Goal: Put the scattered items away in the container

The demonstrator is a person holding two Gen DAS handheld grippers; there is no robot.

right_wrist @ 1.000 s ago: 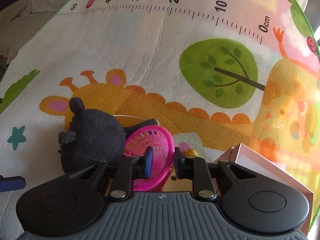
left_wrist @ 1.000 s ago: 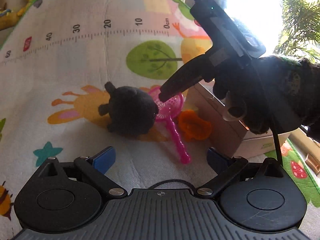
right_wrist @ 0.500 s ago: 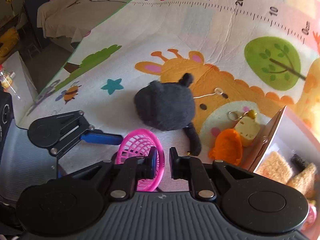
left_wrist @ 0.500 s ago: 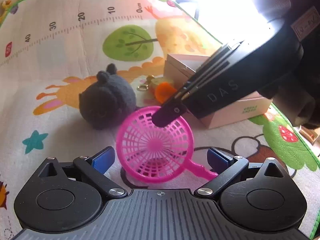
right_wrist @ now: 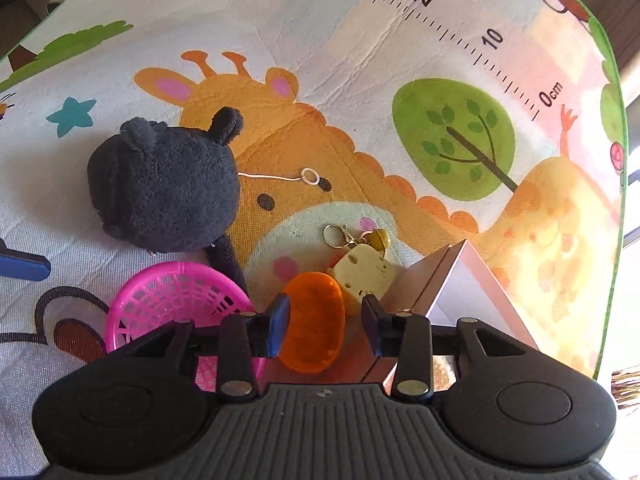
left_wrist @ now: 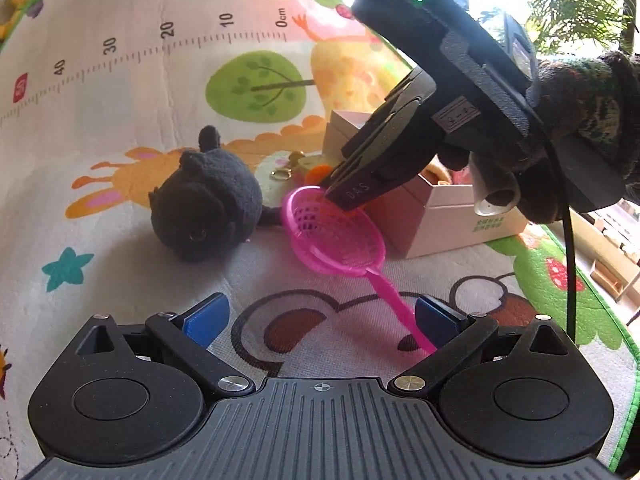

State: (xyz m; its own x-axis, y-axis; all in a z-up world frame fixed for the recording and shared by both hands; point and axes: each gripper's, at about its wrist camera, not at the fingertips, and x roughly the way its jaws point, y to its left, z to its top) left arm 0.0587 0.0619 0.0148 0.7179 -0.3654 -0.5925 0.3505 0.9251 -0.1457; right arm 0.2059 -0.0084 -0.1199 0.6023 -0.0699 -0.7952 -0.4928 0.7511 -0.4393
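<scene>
You've got the cartoon play mat (right_wrist: pixel 360 92) under everything: the black plush (right_wrist: pixel 164 188) lies at ten o'clock, the cheese keychain (right_wrist: pixel 366 274) beside the orange piece (right_wrist: pixel 314 328) dead centre, the pink box (left_wrist: pixel 448 220) at four o'clock.

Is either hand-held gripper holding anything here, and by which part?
Nothing is held. The right hand-held gripper is open, the pink strainer outside its fingers; the left hand-held gripper is open too.

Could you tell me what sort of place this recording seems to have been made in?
Most likely a child's play corner in a home. The floor is a cartoon play mat printed with a giraffe and a height ruler, toys such as a black plush lie about, and a potted palm stands by a bright window.
</scene>
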